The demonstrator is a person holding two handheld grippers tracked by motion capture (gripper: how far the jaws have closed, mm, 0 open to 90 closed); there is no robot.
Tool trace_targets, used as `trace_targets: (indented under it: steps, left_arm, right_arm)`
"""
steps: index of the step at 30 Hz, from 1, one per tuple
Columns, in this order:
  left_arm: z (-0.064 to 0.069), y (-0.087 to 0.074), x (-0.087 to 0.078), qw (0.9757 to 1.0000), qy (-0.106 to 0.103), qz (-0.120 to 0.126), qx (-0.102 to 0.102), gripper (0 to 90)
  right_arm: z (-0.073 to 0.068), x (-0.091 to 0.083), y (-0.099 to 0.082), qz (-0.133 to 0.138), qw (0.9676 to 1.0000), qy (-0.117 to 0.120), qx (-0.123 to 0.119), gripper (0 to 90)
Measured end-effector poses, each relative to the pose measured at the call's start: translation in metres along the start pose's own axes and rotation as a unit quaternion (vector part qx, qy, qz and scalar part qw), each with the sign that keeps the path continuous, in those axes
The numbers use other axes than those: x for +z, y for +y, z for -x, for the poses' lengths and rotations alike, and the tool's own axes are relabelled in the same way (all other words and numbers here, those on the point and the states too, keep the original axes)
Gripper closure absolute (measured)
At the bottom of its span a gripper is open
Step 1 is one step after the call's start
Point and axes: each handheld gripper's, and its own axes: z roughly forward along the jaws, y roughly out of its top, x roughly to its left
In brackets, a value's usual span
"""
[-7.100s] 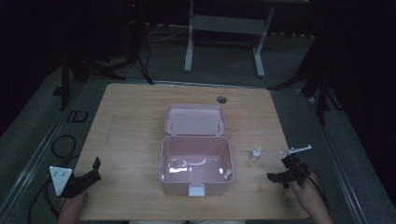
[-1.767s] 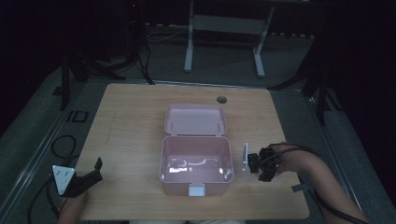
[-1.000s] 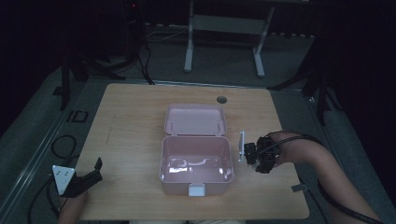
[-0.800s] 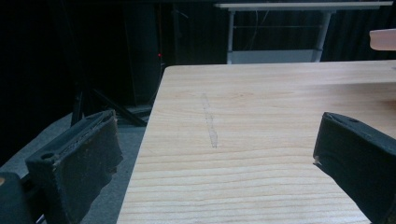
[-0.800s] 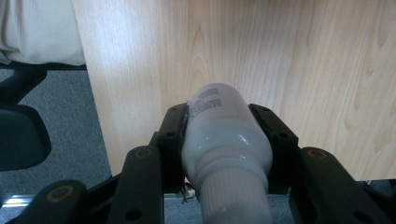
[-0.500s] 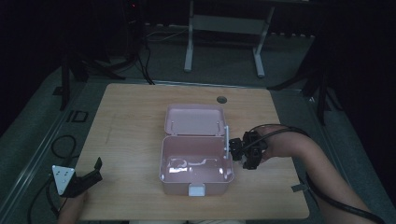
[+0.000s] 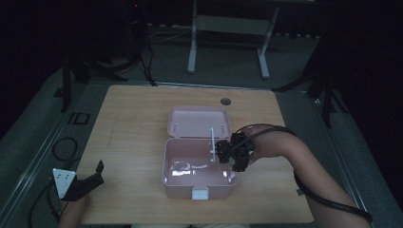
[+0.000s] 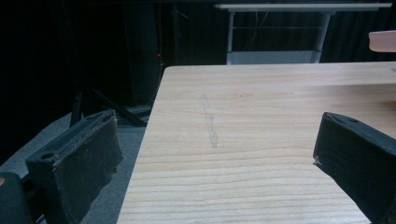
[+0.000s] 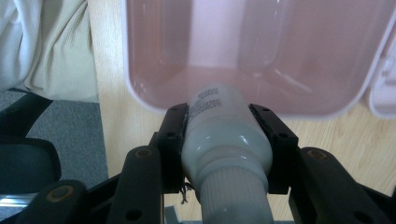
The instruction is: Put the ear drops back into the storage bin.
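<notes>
Since a moment ago the right gripper (image 7: 227,153) has carried the small white plastic bottle (image 9: 224,140) leftward from the bare tabletop to the right rim of the open pink plastic box (image 7: 199,167). Its jaws are clamped on the bottle's shoulder, base pointing into the box. The left gripper (image 7: 90,179) rests at the near left corner of the pale wooden table (image 7: 133,123), jaws wide apart, holding nothing. A release this close to the rim could, I judge, knock the bottle against the wall and tip it outside, since the smooth shoulder gives little purchase
</notes>
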Motion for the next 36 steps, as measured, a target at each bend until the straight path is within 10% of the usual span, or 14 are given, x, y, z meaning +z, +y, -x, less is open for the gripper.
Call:
trace_targets:
  steps: [10, 36]
  left_arm:
    - [0.0, 0.0, 0.0, 1.0, -0.001, 0.001, -0.002, 1.0]
    - [0.0, 0.0, 0.0, 1.0, -0.002, 0.002, -0.002, 1.0]
  right_arm:
    - [0.006, 0.011, 0.019, 0.006, 0.9999, 0.005, -0.01, 59.5]
    - [0.02, 0.104, 0.051, -0.026, 0.9988, 0.042, 0.001, 59.5]
